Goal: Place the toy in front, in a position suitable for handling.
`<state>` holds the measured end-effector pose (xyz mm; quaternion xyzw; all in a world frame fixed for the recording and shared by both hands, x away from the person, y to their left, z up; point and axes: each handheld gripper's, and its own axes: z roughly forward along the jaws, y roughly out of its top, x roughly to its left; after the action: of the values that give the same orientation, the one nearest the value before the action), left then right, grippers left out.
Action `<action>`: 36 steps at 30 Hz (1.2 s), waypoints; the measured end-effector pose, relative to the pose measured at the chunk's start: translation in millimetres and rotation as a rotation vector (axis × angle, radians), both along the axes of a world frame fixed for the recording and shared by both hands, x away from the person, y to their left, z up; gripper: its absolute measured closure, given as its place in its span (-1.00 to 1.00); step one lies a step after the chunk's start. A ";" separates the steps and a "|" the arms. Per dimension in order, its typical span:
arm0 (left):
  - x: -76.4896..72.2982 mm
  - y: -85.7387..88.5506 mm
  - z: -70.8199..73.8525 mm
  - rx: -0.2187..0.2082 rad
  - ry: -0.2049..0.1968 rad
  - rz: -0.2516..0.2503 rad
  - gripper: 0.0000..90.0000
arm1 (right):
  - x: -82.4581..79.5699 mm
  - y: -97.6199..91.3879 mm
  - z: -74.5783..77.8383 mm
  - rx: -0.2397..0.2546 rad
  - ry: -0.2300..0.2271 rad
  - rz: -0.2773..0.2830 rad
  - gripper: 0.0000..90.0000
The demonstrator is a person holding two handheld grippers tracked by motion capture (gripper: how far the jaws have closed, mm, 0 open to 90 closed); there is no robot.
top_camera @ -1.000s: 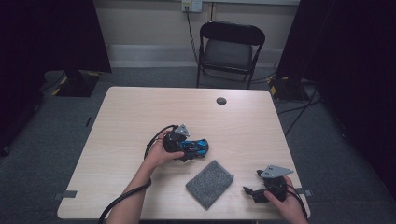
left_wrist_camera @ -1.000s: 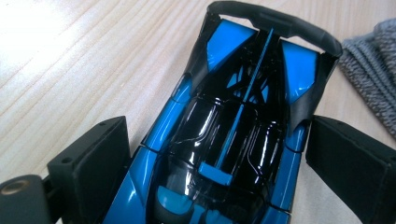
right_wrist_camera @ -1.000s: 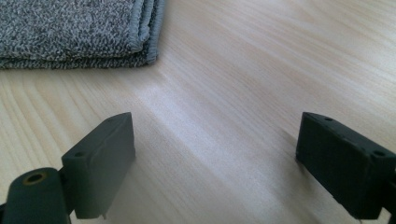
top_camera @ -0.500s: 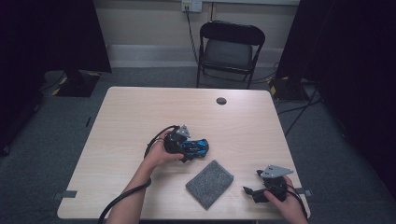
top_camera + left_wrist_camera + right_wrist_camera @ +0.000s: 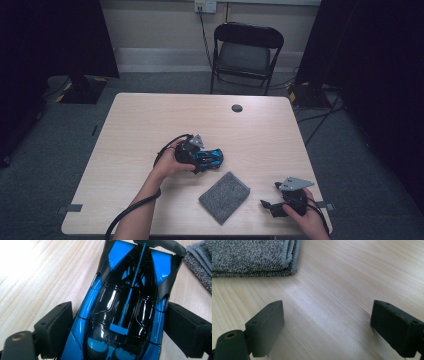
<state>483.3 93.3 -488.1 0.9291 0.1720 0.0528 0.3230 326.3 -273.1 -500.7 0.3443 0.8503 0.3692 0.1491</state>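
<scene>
I am at a pale wood table (image 5: 150,120) in a dim room with grey carpet. A black folding chair (image 5: 246,50) stands behind the far edge, and a small dark round spot (image 5: 237,108) sits on the far part of the table top.

On the left, my left claw (image 5: 200,157) holds a blue and black toy car (image 5: 209,156). In the left gripper view its two black jaws press on both sides of the toy car (image 5: 125,302), around its middle. The car is long, and its long line runs straight out from my claw, away from my hand. It rests low on the wood near the middle of the table.

Just past the car, to the right and a bit nearer to me, lies a folded grey cloth (image 5: 224,197). Its corner peeks in at the top right of the left gripper view, near the car's far end but not touching it, I think.

On the right, my right claw (image 5: 272,206) waits near the front edge, with its jaws wide apart and nothing between them. The cloth (image 5: 254,255) lies ahead of it and to its left.

My left claw is much nearer the car. If the car goes to the cloth, I think it needs a short move right. Nothing stands in the way.
</scene>
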 end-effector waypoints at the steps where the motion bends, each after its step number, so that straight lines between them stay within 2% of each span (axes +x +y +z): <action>1: -0.1 0.1 0.0 -0.001 -0.001 -0.002 -0.73 | 0.0 0.0 0.0 0.000 0.000 0.000 -0.75; 5: -0.8 2.8 -0.3 -0.008 -0.008 -0.009 -0.71 | -0.2 0.0 0.1 -0.001 0.000 0.002 -0.75; 7: -2.2 3.7 -0.8 -0.021 -0.016 0.004 -0.68 | -0.3 0.0 0.1 -0.001 0.001 0.002 -0.75; 10: -2.5 5.4 0.0 -0.012 -0.016 0.001 -0.68 | -0.2 0.0 0.1 -0.001 0.001 0.003 -0.75; 12: -3.1 6.3 0.1 -0.014 -0.019 0.015 -0.66 | -0.2 0.0 0.1 -0.001 0.001 0.003 -0.75; 13: -2.8 12.3 4.5 -0.098 0.000 0.024 -0.44 | -0.2 0.0 0.1 0.000 0.001 0.003 -0.75; 15: -2.7 13.1 7.1 -0.112 -0.003 0.026 -0.44 | -0.1 0.1 0.0 0.001 0.001 0.003 -0.75; 18: -3.7 11.2 7.6 -0.055 -0.006 0.017 -0.44 | -0.1 0.0 0.0 0.001 0.001 0.003 -0.75; 19: -4.0 12.1 5.7 -0.054 0.005 0.024 -0.44 | -0.1 0.0 0.0 0.001 0.001 0.003 -0.75; 21: -4.1 15.7 2.9 -0.088 0.019 0.040 -0.44 | -0.3 0.0 0.1 -0.001 0.001 0.003 -0.75; 25: -7.5 14.2 3.3 -0.113 -0.005 0.063 -0.44 | -0.2 0.0 0.1 0.000 0.001 0.003 -0.75; 28: -7.3 13.1 7.1 -0.115 -0.006 0.065 -0.44 | -0.2 0.0 0.1 0.000 0.002 0.003 -0.75; 31: -7.3 12.9 8.5 -0.090 0.005 0.063 -0.44 | -0.2 0.0 0.0 0.001 0.001 0.003 -0.75; 36: -10.3 13.2 3.8 -0.098 0.008 0.093 -0.44 | -0.3 0.0 0.1 -0.001 0.001 0.003 -0.75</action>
<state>473.0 106.6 -484.3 0.9034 0.2185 0.0556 0.3648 326.0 -273.0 -500.6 0.3432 0.8510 0.3689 0.1480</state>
